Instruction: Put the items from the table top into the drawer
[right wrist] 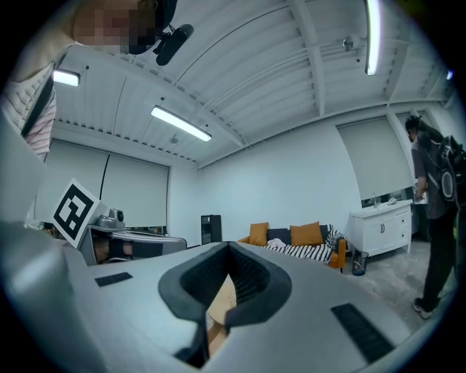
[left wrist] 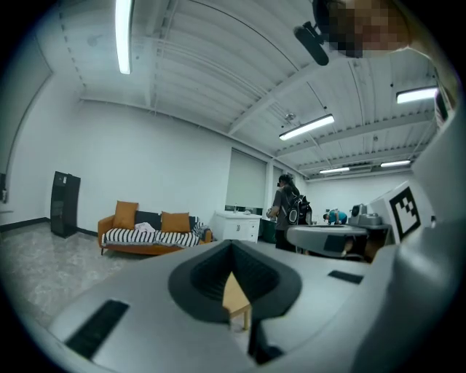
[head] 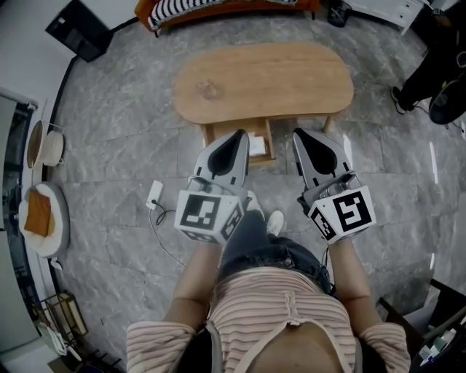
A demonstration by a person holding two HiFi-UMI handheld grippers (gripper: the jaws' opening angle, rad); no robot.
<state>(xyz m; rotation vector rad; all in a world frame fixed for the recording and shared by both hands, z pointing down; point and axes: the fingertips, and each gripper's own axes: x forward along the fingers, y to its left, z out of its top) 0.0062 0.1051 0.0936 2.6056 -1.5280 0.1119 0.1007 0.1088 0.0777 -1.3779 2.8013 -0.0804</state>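
Note:
In the head view an oval wooden table (head: 291,84) stands ahead of me with one small pale item (head: 210,90) on its left part. Under its front edge a drawer (head: 265,148) is pulled out, and something white (head: 256,145) lies inside. My left gripper (head: 236,137) and right gripper (head: 304,137) are held side by side above the floor, short of the table, pointing at the drawer. Both are shut with nothing between their jaws. In each gripper view only a sliver of the table (left wrist: 234,297) (right wrist: 218,302) shows past the closed jaws.
An orange sofa (head: 218,6) with striped cushions stands beyond the table, and a black box (head: 80,29) at the far left. A white plug with its cable (head: 154,195) lies on the floor. Round trays (head: 44,218) sit at the left. A person (head: 437,69) stands at the right.

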